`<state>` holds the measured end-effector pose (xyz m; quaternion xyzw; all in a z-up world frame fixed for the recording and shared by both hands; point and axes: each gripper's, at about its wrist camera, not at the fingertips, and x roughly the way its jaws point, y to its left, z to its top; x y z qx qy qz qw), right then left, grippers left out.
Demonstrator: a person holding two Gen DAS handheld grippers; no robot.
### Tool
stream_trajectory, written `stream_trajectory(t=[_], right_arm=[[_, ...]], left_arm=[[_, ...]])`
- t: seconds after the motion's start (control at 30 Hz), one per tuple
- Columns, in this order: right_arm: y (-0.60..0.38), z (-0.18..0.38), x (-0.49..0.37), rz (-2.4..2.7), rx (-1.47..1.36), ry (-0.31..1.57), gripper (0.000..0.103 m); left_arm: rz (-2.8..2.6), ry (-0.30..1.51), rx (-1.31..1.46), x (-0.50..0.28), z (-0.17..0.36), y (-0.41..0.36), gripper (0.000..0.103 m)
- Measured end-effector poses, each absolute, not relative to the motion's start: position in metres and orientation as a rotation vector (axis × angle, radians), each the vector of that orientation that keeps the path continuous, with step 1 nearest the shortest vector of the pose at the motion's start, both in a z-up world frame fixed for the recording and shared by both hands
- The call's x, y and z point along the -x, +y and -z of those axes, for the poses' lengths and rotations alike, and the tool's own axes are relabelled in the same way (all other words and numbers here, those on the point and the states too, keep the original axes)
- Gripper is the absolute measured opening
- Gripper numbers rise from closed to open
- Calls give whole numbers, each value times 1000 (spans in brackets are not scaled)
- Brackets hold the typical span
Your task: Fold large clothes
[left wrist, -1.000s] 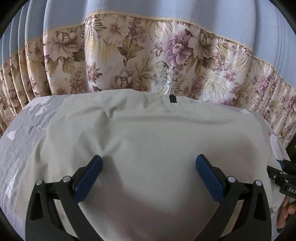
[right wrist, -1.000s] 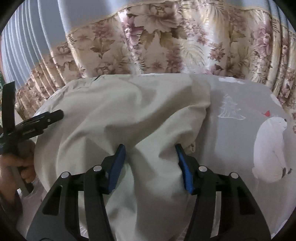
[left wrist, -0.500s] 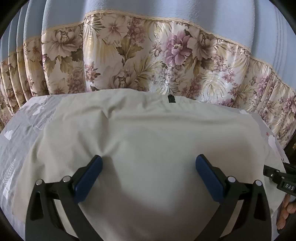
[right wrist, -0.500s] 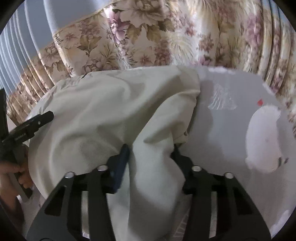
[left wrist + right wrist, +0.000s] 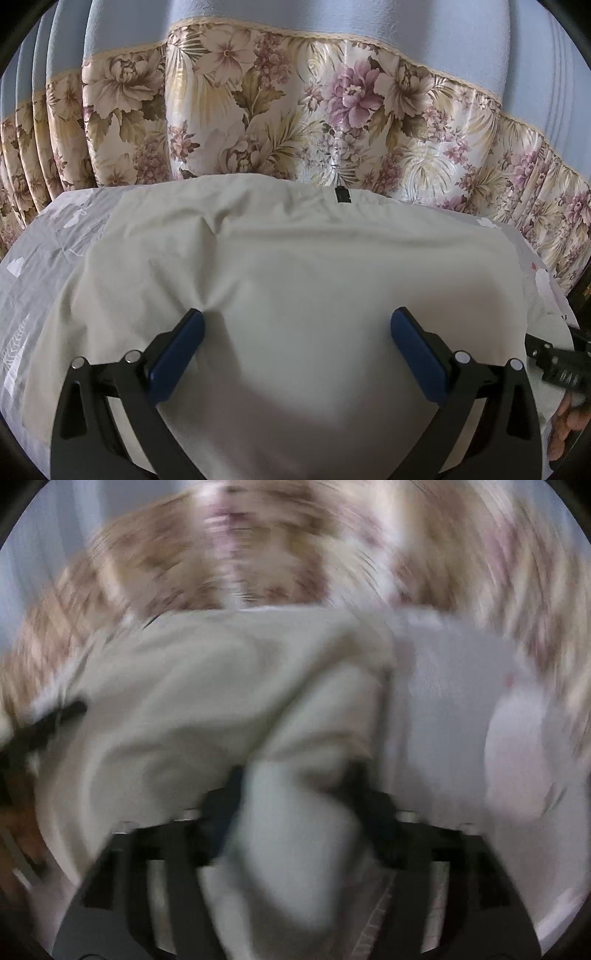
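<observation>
— Since a second ago?
— Left gripper [image 5: 295, 332] unmoved, jaws wide apart over the pale garment [image 5: 295, 266] spread on the grey bedsheet [image 5: 37, 266]. Right gripper [image 5: 295, 794] just reopened; a fabric bunch sits between its fingers, too blurred to judge the grip.
— Step?
— Mid-fold, probably. Long axis seems left-right; next needs a firm regrasp.

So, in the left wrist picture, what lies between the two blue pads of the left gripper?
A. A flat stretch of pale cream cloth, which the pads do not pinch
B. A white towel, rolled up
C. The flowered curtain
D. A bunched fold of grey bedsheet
A: the left gripper has its blue pads far apart, and the pale cream garment lies smooth between them, not pinched.
</observation>
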<state>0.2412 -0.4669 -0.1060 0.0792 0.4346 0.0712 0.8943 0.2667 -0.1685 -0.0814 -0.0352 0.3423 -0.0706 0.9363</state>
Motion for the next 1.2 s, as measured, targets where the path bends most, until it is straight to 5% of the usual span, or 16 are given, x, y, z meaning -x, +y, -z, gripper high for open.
stream_trajectory(t=[0.1,0.13,0.33,1.0,1.2], right_arm=[[-467,106,-241,-179,-147,898,65],[-464,105,-241,-207,-158,899,46],[-449,97,-239,-245,-136,894,15],[-407,-20,-235,-471,-428,753,9],[-376,-31,-245,-494,-519,755,9]], left_arm=[[143,700,71,-267,81,-169,101],[144,698,74,-267,81,-169,101],[145,698,75,-267,82,-168,101],[95,817,-104,-290,100,-192,101],[210,825,46,-288,72,-150,101]])
